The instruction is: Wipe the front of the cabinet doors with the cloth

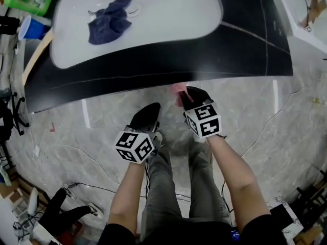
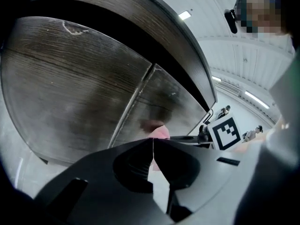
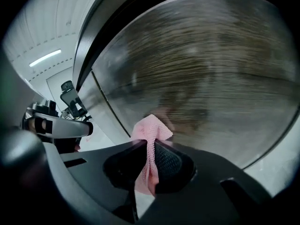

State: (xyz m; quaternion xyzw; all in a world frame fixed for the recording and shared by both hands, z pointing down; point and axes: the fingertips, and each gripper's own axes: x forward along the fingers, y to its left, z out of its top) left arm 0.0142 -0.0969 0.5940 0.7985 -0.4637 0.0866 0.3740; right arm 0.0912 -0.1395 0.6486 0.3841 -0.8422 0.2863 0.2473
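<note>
**Thin pinch on the cloth, door dead ahead**

I'm clamping my right gripper [image 3: 149,146] on the pink cloth [image 3: 151,131]. The jaws are squeezing a narrow fold, and only a small tuft is poking out in front. That tuft is pointing at the dark wood-grain cabinet doors [image 3: 211,78], just below the counter's front edge [image 1: 153,68]. I can't tell whether it is actually touching the wood.

My left gripper [image 2: 153,146] is hanging just beside the right one. Its jaws are pressed together on nothing, and it is facing the seam between the doors [image 2: 133,102].

Here's what I'm worrying about:

- **Scraping the door:** so little cloth is leading that, if I lean in, the hard jaw tips may be rubbing the door instead of the fabric.
- **Losing the cloth:** friction on the wood could be tugging it out of this slim grip.
- **Clipping the left gripper:** with the two grippers this near each other, a wide sideways stroke risks knocking into the left one.
</note>
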